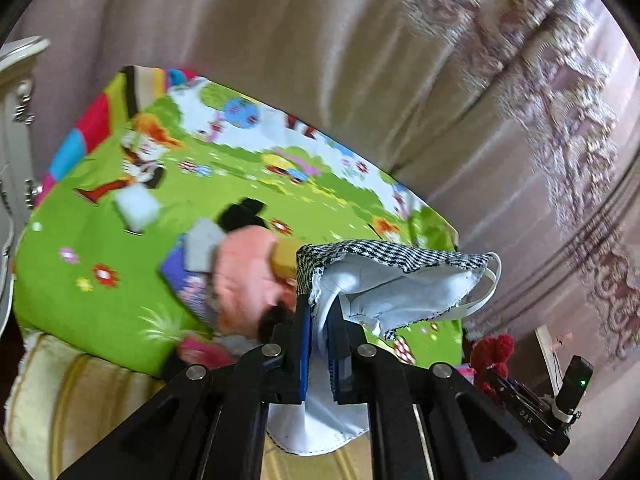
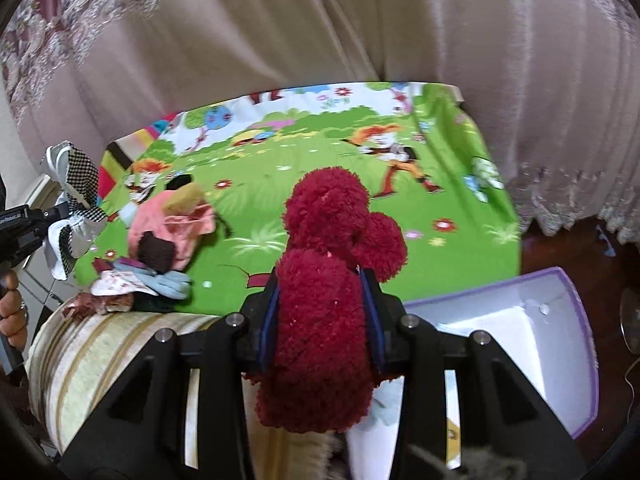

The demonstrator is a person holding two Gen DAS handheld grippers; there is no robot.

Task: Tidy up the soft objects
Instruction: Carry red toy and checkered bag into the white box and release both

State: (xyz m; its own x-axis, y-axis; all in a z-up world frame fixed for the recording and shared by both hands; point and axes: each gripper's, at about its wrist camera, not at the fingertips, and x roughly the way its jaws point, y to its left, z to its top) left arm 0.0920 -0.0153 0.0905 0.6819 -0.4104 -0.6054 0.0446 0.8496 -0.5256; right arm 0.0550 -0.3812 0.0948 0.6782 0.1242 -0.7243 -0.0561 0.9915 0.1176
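Note:
My left gripper [image 1: 320,306] is shut on a black-and-white checked face mask [image 1: 400,276] with a white lining, held up above the green play mat [image 1: 100,248]. On the mat lies a pile of soft things: a pink cloth [image 1: 244,276], a white sponge [image 1: 136,208], a grey sponge [image 1: 202,248] and a yellow sponge [image 1: 284,260]. My right gripper [image 2: 320,284] is shut on a dark red fluffy plush toy [image 2: 332,216], lifted over the mat's near edge. The right wrist view shows the mask [image 2: 76,196] at far left and the pile [image 2: 168,232] beside it.
An open white box with a purple rim [image 2: 520,320] stands at the lower right, below the right gripper. A striped cushion [image 2: 100,340] borders the mat's near side. Curtains [image 2: 360,32] hang behind the mat. A white cabinet [image 1: 16,128] stands left. A person's hand [image 2: 12,312] holds the left gripper.

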